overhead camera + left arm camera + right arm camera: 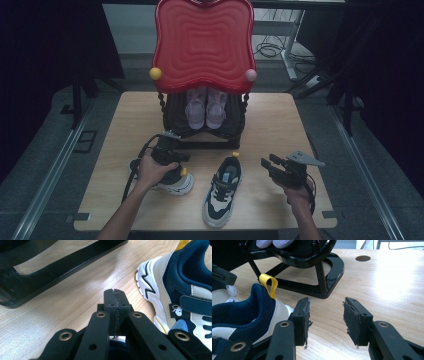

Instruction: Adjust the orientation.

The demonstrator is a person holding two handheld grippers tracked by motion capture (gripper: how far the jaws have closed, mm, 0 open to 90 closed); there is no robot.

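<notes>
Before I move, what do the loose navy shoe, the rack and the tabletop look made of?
Navy shoe: likely mesh with smooth cream panels, rubbery white sole; weave visible.
Rack: glossy black, metal or plastic; it reflects light.
Tabletop: pale wood or laminate; grain lines.

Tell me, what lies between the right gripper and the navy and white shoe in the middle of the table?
Nothing: in the high view, only bare wooden table separates the right gripper from the navy and white shoe.
</notes>
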